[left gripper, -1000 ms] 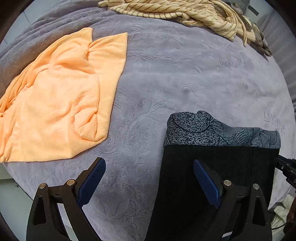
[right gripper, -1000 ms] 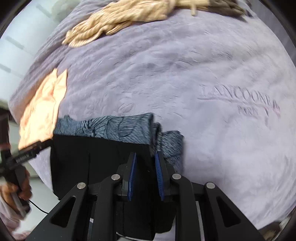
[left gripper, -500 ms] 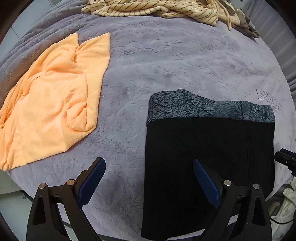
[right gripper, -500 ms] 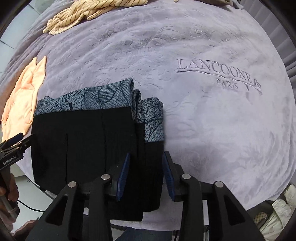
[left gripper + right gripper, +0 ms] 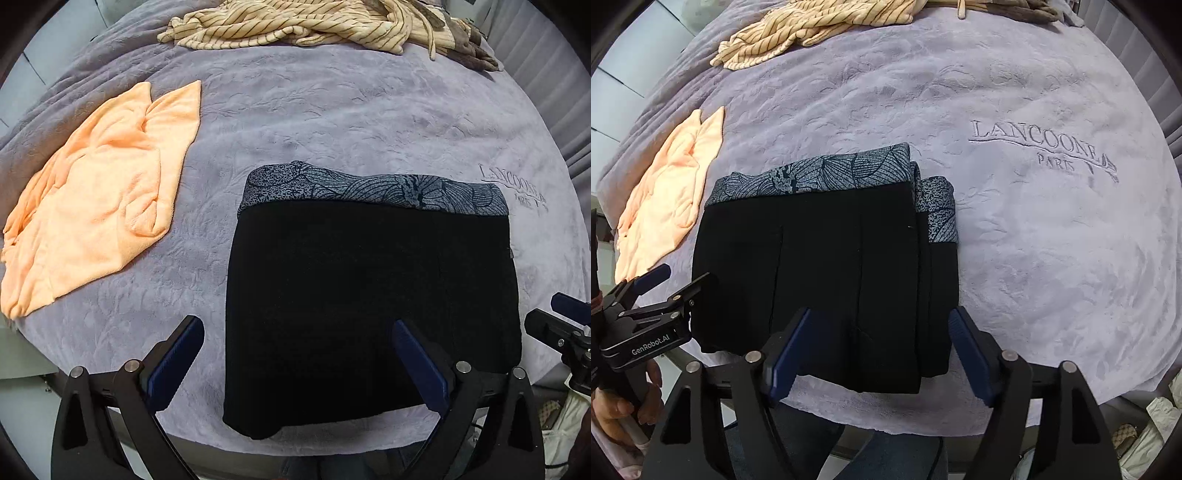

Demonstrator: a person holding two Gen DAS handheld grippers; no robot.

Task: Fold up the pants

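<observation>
Lilac blanket (image 5: 1034, 229) bears the folded pants (image 5: 827, 266) beneath our left gripper (image 5: 295, 363) and right gripper (image 5: 879, 350); both jaws opening, holding nothing.

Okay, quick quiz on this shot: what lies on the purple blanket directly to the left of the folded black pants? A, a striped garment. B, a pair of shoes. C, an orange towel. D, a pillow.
C: the orange towel lies spread on the blanket left of the folded pants, while the striped garment sits at the far edge.
</observation>
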